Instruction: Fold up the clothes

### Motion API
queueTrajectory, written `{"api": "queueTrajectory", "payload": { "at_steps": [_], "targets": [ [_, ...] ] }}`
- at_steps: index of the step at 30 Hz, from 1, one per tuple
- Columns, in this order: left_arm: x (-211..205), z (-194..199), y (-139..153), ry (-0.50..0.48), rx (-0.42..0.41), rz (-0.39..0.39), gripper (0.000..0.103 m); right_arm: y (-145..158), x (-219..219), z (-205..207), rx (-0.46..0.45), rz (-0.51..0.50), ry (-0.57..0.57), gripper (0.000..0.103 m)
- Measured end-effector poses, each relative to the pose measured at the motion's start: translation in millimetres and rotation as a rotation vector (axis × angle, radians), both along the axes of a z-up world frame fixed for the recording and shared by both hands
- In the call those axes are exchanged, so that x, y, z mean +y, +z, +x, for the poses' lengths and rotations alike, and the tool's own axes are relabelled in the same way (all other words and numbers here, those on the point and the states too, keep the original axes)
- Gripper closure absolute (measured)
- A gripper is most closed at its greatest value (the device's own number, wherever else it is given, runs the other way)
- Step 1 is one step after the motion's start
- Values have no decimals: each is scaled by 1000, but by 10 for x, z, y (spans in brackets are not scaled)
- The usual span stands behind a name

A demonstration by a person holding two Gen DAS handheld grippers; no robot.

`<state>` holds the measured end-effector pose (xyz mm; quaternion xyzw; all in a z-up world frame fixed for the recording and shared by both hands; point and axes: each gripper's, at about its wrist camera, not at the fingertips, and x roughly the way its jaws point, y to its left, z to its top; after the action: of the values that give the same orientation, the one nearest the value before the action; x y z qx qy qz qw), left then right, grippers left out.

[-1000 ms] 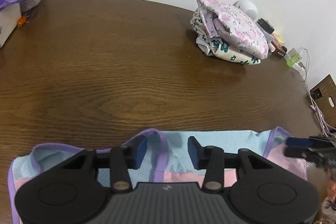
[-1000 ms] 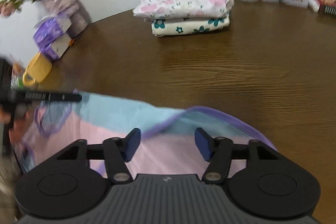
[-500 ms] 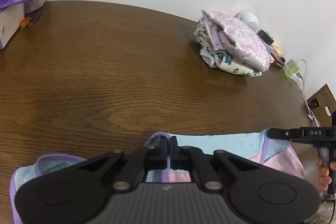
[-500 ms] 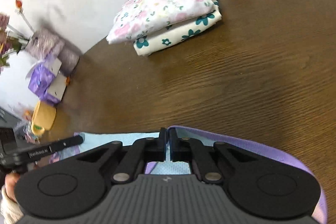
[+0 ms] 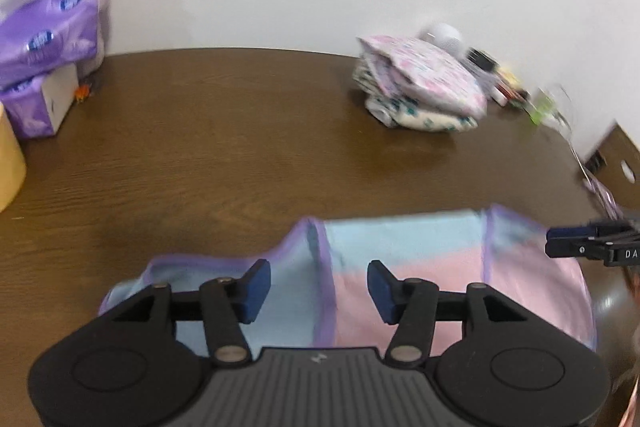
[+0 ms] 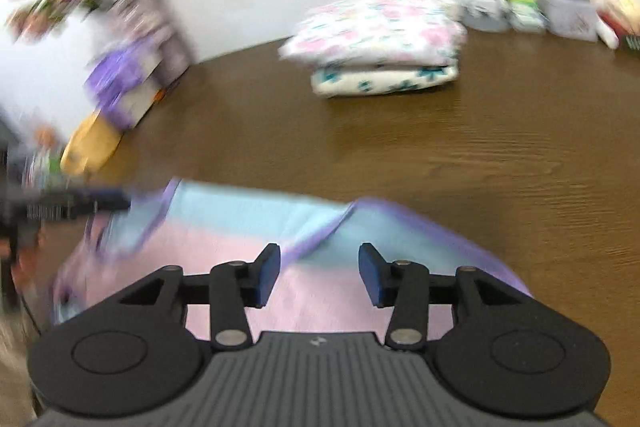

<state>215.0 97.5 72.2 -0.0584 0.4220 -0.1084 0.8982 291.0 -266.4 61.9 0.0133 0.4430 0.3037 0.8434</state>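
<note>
Both grippers, left gripper and right gripper, hover with jaws opening and nothing between them, directly above the pastel blue-and-pink, purple-trimmed garment, its long axis running left-right.

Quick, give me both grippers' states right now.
Left gripper: jaws opening, holding nothing; the pink and blue garment lies below them.
Right gripper: jaws opening, holding nothing, above the same garment.

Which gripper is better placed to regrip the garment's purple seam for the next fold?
Left. The left gripper, jaws opening, straddles the garment's purple seam; the right gripper has it off-centre.
</note>
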Motion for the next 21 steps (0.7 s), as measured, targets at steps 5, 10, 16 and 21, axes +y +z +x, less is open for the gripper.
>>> {"api": "queueTrajectory", "payload": {
  "at_steps": [5, 10, 16, 21],
  "targets": [
    [-101, -609, -32, -89, 13, 79, 50, -86, 80, -605, 20, -79, 152, 59],
    [-128, -969, -111, -117, 35, 65, 51, -186, 22, -979, 36, -115, 173, 59],
    [-135, -635, 22, -64, 2, 73, 50, -57, 4, -875, 7, -69, 111, 59],
    [-213, 211, -40, 18, 51, 66, 56, 34, 292, -198, 27, -17, 43, 59]
  ]
}}
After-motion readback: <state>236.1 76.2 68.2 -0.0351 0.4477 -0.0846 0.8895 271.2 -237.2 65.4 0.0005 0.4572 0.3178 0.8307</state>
